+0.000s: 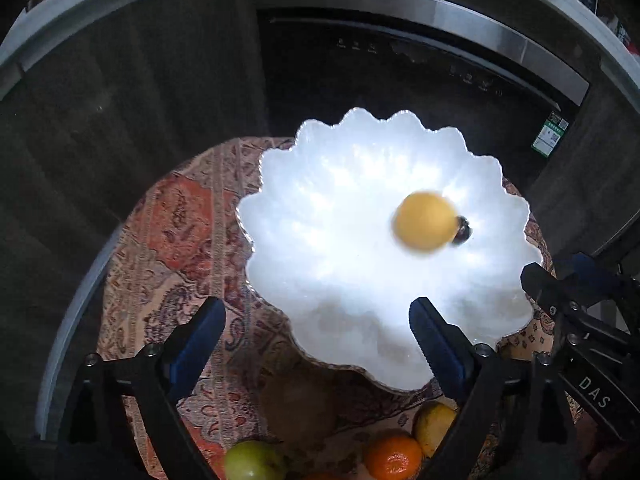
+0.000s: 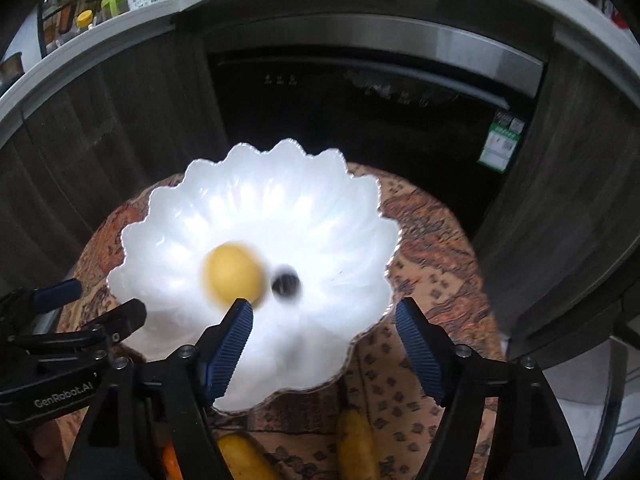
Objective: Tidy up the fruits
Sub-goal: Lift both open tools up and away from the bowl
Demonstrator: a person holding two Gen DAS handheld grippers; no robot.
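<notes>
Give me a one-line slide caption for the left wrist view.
Open left gripper above a scalloped white bowl holding a blurred yellow fruit and small dark fruit.

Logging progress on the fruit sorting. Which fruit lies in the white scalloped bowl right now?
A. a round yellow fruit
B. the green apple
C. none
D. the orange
A: a round yellow fruit lies blurred in the white bowl, beside a small dark fruit.

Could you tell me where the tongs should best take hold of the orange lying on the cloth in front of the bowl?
Grip the orange across its widest middle, coming from above. It is round, so any lower or higher grip would likely slip. The green apple and yellow fruit lie close, so set the left tongs front-to-back.
</notes>
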